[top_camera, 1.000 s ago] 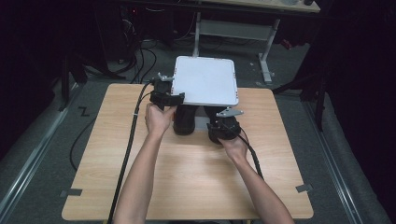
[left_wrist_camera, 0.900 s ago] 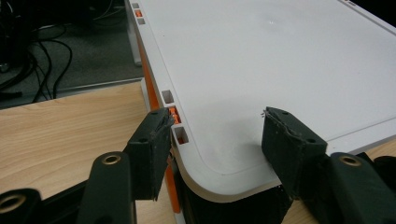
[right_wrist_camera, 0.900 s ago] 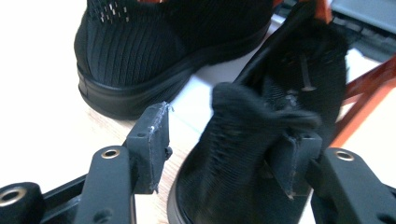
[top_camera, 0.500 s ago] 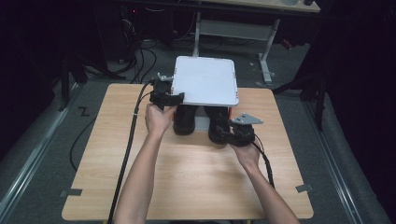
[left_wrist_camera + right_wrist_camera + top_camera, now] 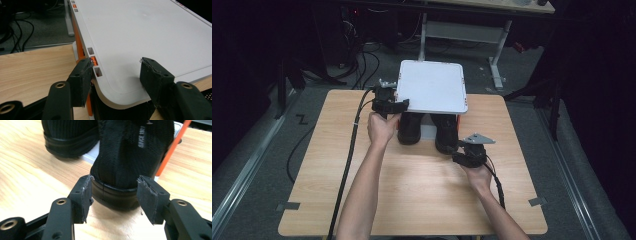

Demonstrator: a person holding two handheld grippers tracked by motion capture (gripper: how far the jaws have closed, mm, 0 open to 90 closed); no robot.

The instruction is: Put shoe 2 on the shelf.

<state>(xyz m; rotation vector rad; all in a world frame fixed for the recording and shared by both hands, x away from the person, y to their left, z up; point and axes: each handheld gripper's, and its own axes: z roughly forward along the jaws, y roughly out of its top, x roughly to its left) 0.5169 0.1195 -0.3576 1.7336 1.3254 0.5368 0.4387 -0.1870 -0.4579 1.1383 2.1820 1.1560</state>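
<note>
- From the high view, a white lid (image 5: 431, 92) sat raised over a box on the wooden table (image 5: 332, 185), and two black shoes stood heels-out beneath its near edge: the left shoe (image 5: 410, 128) and the right shoe (image 5: 446, 133).
- The left gripper (image 5: 398, 104) sat at the lid's near left corner; the right gripper (image 5: 460, 150) lay just behind the right shoe's heel.
- The left gripper view added what the high view could not: the lid (image 5: 140, 37) lay between the two jaws, which were spread wide, one beside the slotted left edge with its orange clip (image 5: 93, 60), the other over the top face. Whether either pad pressed the lid, I cannot tell.
- The right gripper view showed the jaws wide apart on either side of the right shoe's (image 5: 125, 162) heel, close to its rubber sole but gripping nothing; the left shoe (image 5: 68, 135) stood beyond, with an orange box wall (image 5: 172, 147) at the right.
- Since a second earlier, the right gripper had drawn back from the shoe's heel toward the person and rightward; the left gripper had stayed at the lid corner, and lid and shoes had kept their places.
</note>
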